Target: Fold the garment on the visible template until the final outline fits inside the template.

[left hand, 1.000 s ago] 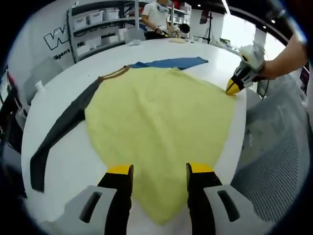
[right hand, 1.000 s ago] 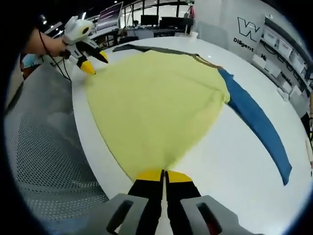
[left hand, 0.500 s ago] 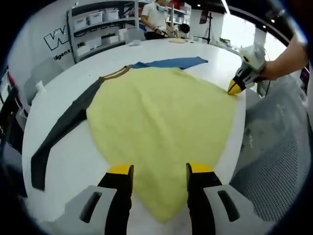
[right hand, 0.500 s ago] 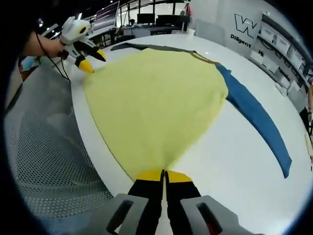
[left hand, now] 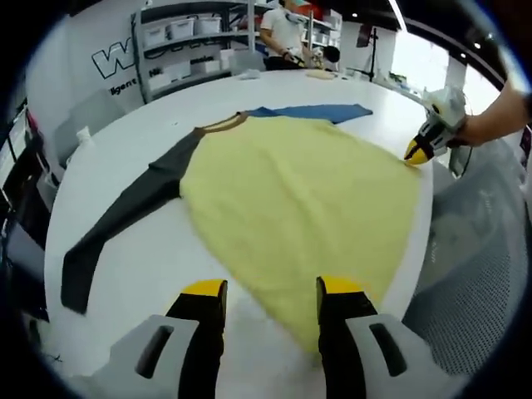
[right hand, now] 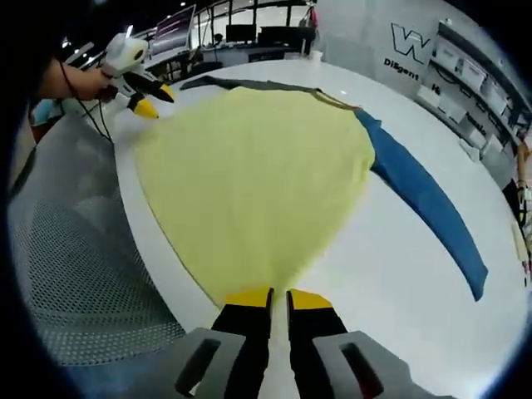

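A garment with a yellow body [left hand: 299, 191] lies spread flat on the round white table [left hand: 141, 258]. Its dark grey sleeve [left hand: 125, 216] points one way, its blue sleeve [left hand: 312, 110] the other, and a brown collar [left hand: 220, 125] sits between them. My left gripper [left hand: 272, 289] is open, its jaws straddling the near hem corner without holding it. My right gripper [right hand: 279, 296] is shut on the opposite hem corner, where the yellow cloth [right hand: 249, 166] gathers to a point. Across the cloth, the right gripper [left hand: 414, 153] and the left gripper [right hand: 150, 100] each face the other. The blue sleeve [right hand: 424, 204] runs off to the right.
A grey perforated mesh surface [left hand: 474, 274] [right hand: 75, 249] lies just past the table's near edge. Shelves with bins [left hand: 183, 33] and a person [left hand: 287, 25] stand beyond the far side. A small white object [left hand: 81, 137] sits near the table's left rim.
My left gripper has shifted sideways along the hem, so the cloth corner now lies under its right jaw. The slit between the right jaws looks slightly wider.
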The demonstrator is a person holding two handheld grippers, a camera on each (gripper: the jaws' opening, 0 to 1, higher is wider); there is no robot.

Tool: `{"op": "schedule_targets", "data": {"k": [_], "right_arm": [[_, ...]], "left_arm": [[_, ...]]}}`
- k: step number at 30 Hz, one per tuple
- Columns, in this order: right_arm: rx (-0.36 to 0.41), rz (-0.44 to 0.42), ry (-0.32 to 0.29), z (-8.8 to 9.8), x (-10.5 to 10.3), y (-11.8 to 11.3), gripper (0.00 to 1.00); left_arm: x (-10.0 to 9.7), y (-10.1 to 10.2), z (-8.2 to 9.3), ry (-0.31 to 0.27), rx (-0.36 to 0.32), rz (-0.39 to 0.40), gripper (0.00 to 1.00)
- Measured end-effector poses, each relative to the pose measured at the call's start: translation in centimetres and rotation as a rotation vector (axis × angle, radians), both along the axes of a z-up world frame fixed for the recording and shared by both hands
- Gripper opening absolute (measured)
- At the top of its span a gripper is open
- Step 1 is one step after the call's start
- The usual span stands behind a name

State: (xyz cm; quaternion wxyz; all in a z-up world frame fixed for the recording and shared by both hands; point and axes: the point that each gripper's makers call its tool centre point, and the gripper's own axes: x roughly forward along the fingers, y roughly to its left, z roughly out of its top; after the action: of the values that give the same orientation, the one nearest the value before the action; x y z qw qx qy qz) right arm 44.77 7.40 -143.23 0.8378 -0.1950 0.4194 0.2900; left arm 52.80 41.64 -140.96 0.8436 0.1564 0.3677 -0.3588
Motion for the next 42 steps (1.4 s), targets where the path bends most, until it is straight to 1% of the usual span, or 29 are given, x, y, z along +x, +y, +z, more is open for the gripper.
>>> {"op": "schedule_targets", "data": {"k": [2,4,6,8,10,11,13,17,19,20,24,25,26,27,29,31,34,38,42], "right_arm": [[0.028,0.027,-0.025,0.5,0.4,1.0,0.03],[0.002,0.057,-0.053,0.7,1.0,1.4,0.04],[0.048,0.072,-0.075,1.2,1.6,2.7,0.03],[0.052,0.087,-0.074,1.2,1.9,3.4,0.03],[0.076,0.11,-0.069,1.2,2.1,4.4,0.03],[0.075,0.116,-0.068,1.1,2.3,4.7,0.04],[0.087,0.125,-0.064,1.0,2.5,5.2,0.05],[0.13,0.154,-0.06,1.0,3.0,6.8,0.11],[0.128,0.174,-0.053,0.8,3.0,7.3,0.14],[0.127,0.179,-0.048,0.7,3.0,7.4,0.14],[0.134,0.183,-0.038,0.5,3.3,7.6,0.14],[0.132,0.185,-0.035,0.5,3.3,7.6,0.14],[0.132,0.186,-0.034,0.5,3.3,7.6,0.14],[0.132,0.187,-0.033,0.4,3.3,7.6,0.14],[0.131,0.186,-0.03,0.4,3.3,7.5,0.13],[0.129,0.184,-0.025,0.2,3.3,7.4,0.13],[0.126,0.182,-0.022,0.1,3.3,7.3,0.12],[0.12,0.18,-0.019,0.2,3.2,7.1,0.12],[0.111,0.176,-0.014,0.0,3.1,6.8,0.11]], "left_arm": [[0.4,0.7,0.0,-0.001,0.0,0.016,0.48],[1.0,1.7,0.0,-0.003,-0.002,0.045,0.48],[1.6,2.8,0.2,-0.003,-0.007,0.078,0.48],[2.2,3.9,0.3,-0.007,-0.008,0.102,0.48],[2.9,5.1,0.5,-0.008,-0.01,0.131,0.48],[3.4,5.9,0.7,-0.011,-0.01,0.149,0.48],[4.1,7.0,0.8,-0.014,-0.013,0.171,0.48],[5.7,9.3,1.5,-0.026,-0.018,0.223,0.48],[6.6,10.6,1.6,-0.03,-0.02,0.256,0.48],[7.2,11.5,1.5,-0.029,-0.022,0.274,0.48],[8.8,14.0,1.3,-0.027,-0.018,0.325,0.49],[9.4,14.9,1.2,-0.028,-0.011,0.342,0.49],[9.7,15.3,1.2,-0.028,-0.012,0.351,0.49],[10.2,16.1,1.1,-0.023,-0.012,0.374,0.49],[10.8,17.1,1.1,-0.027,-0.004,0.396,0.48],[11.6,18.4,0.7,-0.028,0.017,0.411,0.48],[12.0,19.4,0.0,-0.019,0.039,0.418,0.47],[12.2,20.0,-0.9,-0.011,0.059,0.419,0.45],[12.3,20.4,-1.5,-0.015,0.099,0.397,0.43]]}}
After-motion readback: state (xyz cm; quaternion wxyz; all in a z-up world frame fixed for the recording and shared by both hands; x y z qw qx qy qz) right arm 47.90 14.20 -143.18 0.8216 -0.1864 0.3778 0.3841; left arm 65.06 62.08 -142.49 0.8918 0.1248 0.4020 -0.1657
